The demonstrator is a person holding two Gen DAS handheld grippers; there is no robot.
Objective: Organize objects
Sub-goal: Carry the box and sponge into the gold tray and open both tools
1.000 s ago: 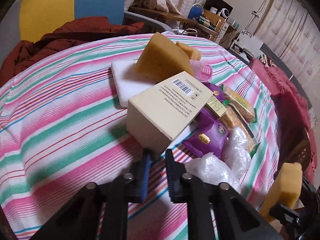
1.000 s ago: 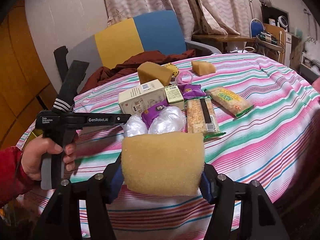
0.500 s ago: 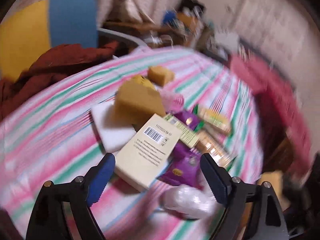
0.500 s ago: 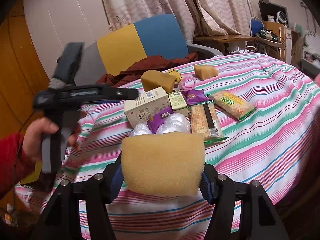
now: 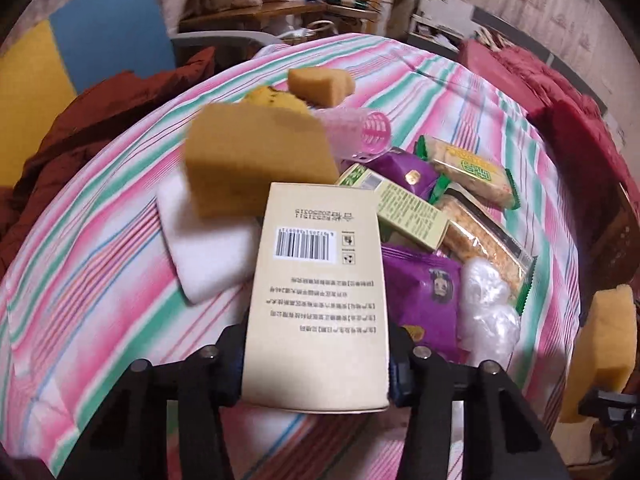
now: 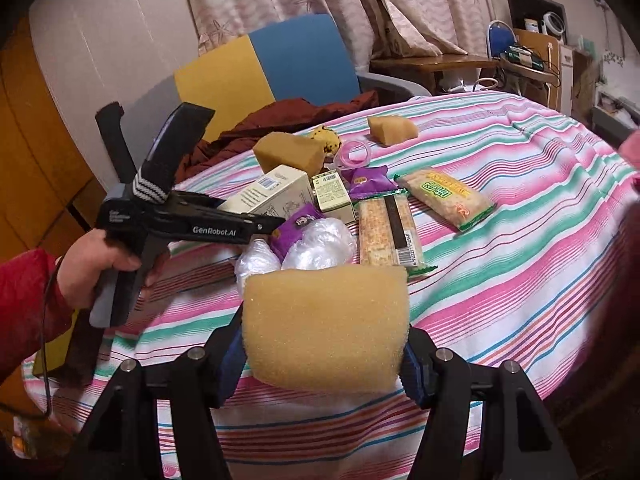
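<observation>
My left gripper [image 5: 316,364] has its jaws around a beige cardboard box [image 5: 316,288] with a barcode; its pads press the box's near end, and the box still rests on the striped tablecloth [image 5: 80,280]. The box also shows in the right wrist view [image 6: 272,196]. My right gripper [image 6: 324,356] is shut on a yellow sponge [image 6: 326,322], held above the table's near edge. A tan sponge block [image 5: 256,160] lies on a white pad [image 5: 208,256] behind the box.
Purple snack bags [image 5: 424,304], clear plastic bundles [image 5: 488,312], cereal bars [image 5: 472,168], a green-labelled small box [image 5: 400,208], a pink roller [image 5: 360,132] and another sponge [image 5: 320,84] lie to the right and behind. A chair [image 6: 280,68] with a red jacket stands beyond the table.
My left gripper opened wide, moved forward and closed its jaws around the beige box. My right gripper kept hold of the yellow sponge and barely moved.
</observation>
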